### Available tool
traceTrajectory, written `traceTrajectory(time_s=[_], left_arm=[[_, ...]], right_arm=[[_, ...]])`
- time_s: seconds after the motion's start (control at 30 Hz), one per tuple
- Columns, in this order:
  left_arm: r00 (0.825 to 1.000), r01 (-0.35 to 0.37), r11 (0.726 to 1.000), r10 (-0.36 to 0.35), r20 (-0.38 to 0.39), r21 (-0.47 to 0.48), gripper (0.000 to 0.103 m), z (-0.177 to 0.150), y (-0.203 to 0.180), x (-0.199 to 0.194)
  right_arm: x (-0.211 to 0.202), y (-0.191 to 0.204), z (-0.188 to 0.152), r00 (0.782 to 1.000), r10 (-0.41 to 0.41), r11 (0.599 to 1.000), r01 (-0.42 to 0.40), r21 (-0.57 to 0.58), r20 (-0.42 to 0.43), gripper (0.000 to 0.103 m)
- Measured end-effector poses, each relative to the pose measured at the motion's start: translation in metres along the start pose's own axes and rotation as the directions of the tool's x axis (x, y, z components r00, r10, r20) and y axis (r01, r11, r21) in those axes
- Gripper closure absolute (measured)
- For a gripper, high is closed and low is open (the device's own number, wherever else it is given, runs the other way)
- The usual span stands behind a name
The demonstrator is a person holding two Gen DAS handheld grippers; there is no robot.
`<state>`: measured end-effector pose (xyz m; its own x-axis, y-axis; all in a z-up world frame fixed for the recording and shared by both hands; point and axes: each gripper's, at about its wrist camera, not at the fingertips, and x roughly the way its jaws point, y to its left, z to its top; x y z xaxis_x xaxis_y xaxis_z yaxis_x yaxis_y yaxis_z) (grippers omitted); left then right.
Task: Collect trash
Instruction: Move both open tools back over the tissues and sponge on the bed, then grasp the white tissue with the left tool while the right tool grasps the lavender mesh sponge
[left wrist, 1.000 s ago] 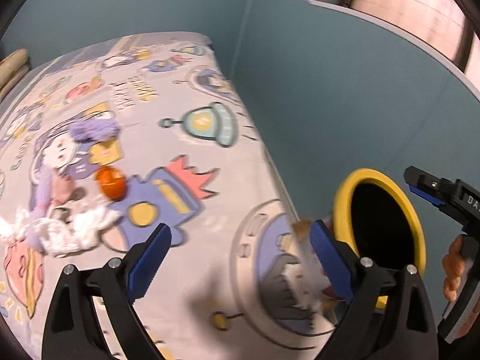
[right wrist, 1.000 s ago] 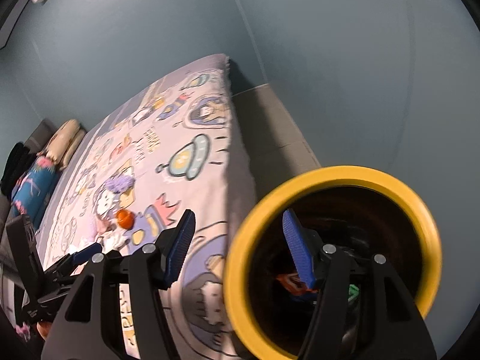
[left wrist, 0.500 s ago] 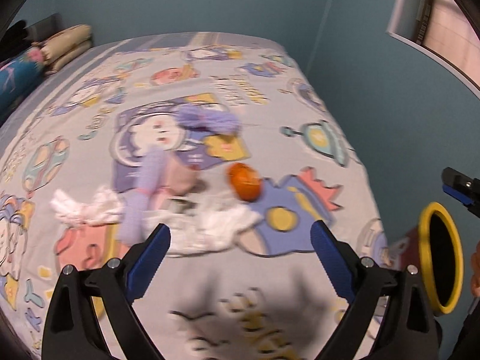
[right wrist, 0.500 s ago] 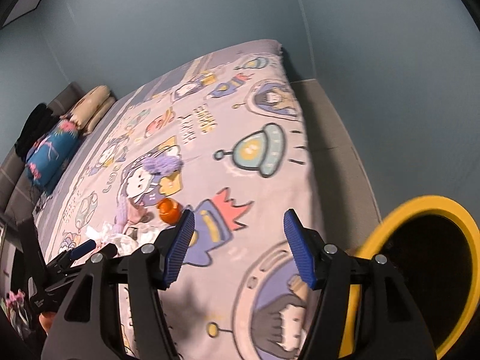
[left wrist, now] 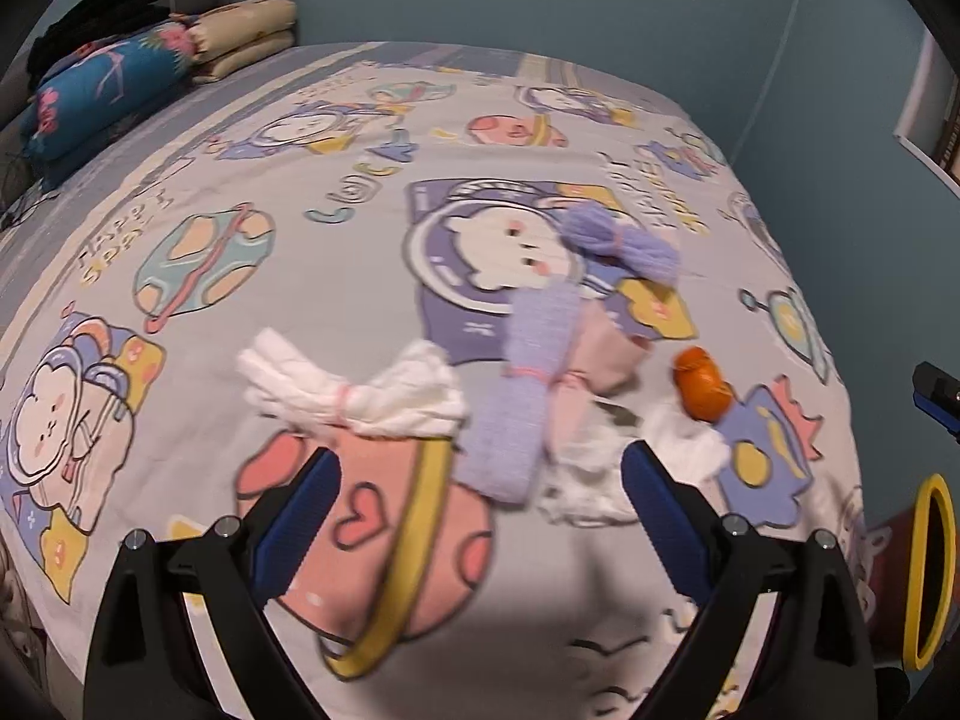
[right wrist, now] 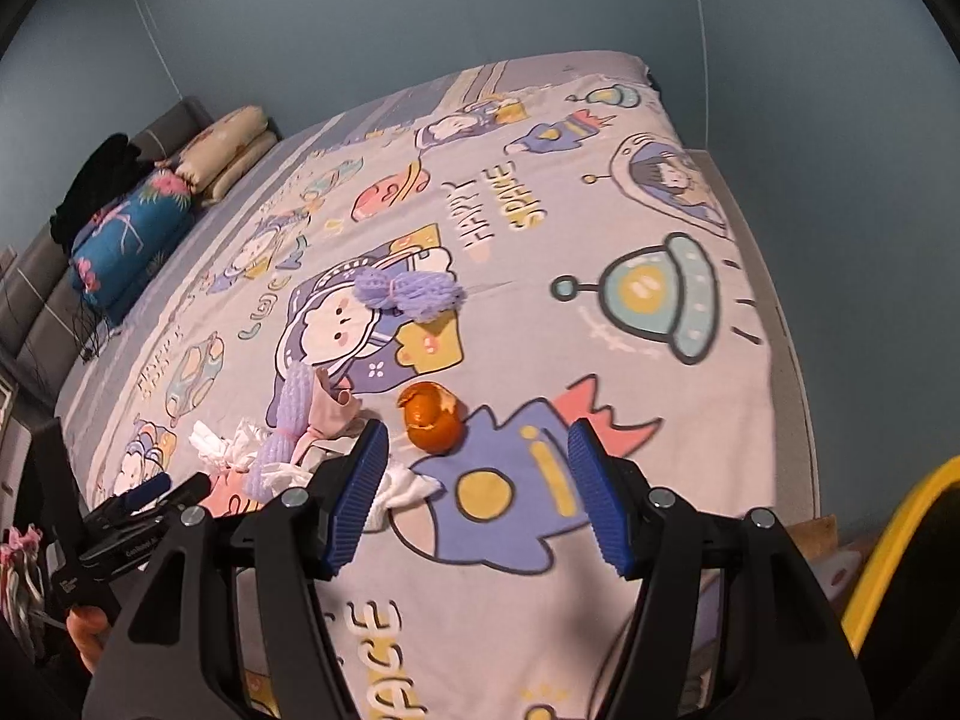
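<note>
Trash lies in a loose pile on the cartoon-print bed sheet [left wrist: 300,276]: an orange peel [left wrist: 701,383] [right wrist: 432,417], two purple foam nets [left wrist: 624,243] [left wrist: 528,384], a white foam net tied in the middle [left wrist: 354,396], pink paper [left wrist: 600,354] and crumpled white tissue [left wrist: 600,468]. My left gripper [left wrist: 477,504] hovers open just short of the pile, with nothing between its fingers. My right gripper [right wrist: 477,489] is open and empty too, a little to the right of the peel. The yellow-rimmed bin [left wrist: 930,564] [right wrist: 888,546] stands off the bed's right edge.
Folded blankets and a blue floral pillow [left wrist: 114,84] [right wrist: 132,234] are stacked at the head of the bed. A blue-green wall [right wrist: 420,18] runs behind and along the right side. A strip of floor [right wrist: 780,312] lies between bed and wall.
Both grippers swung left, away from the bin and over the bed. The trash pile now sits centred before the left gripper, and the bin has slid to the right edge of both views.
</note>
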<state>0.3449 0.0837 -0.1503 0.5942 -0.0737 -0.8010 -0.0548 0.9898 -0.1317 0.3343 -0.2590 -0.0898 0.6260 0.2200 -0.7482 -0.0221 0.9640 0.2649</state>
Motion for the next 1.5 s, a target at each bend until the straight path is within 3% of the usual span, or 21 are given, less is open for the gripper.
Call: traceTrajectory(time_s=[0.37,0.67,0.87,1.1,1.23,1.37,1.43,1.5], left_arm=[[0.998,-0.06,0.99,0.059,-0.014,-0.126,0.012,0.006,0.066,0.03],[0.996,-0.083,0.978,0.075,-0.047,-0.194,0.012,0.01,0.095,0.066],[0.995,-0.09,0.978,0.08,-0.057,-0.189,0.012,0.016,0.099,0.084],[0.994,-0.098,0.979,0.086,-0.073,-0.176,0.013,0.017,0.103,0.101],[0.993,-0.099,0.984,0.088,-0.078,-0.15,0.022,0.016,0.098,0.106],[0.992,-0.102,0.989,0.094,-0.08,-0.109,0.037,0.015,0.089,0.11],[0.992,-0.103,0.991,0.097,-0.077,-0.083,0.047,0.016,0.084,0.112],[0.993,-0.094,0.993,0.089,-0.074,-0.065,0.062,0.016,0.079,0.112]], right_arm=[[0.07,0.041,0.017,0.998,-0.019,0.998,0.015,-0.064,-0.055,0.043],[0.142,0.068,0.048,0.993,-0.088,0.984,0.075,-0.16,-0.074,0.043],[0.198,0.083,0.076,0.986,-0.153,0.962,0.134,-0.238,-0.062,0.038],[0.246,0.1,0.095,0.961,-0.275,0.898,0.259,-0.357,0.007,0.038],[0.27,0.103,0.099,0.952,-0.307,0.878,0.283,-0.387,-0.001,0.039],[0.283,0.104,0.103,0.952,-0.305,0.883,0.283,-0.376,0.001,0.039],[0.286,0.106,0.102,0.954,-0.301,0.885,0.278,-0.375,-0.004,0.045],[0.289,0.11,0.1,0.952,-0.305,0.876,0.281,-0.392,0.0,0.057]])
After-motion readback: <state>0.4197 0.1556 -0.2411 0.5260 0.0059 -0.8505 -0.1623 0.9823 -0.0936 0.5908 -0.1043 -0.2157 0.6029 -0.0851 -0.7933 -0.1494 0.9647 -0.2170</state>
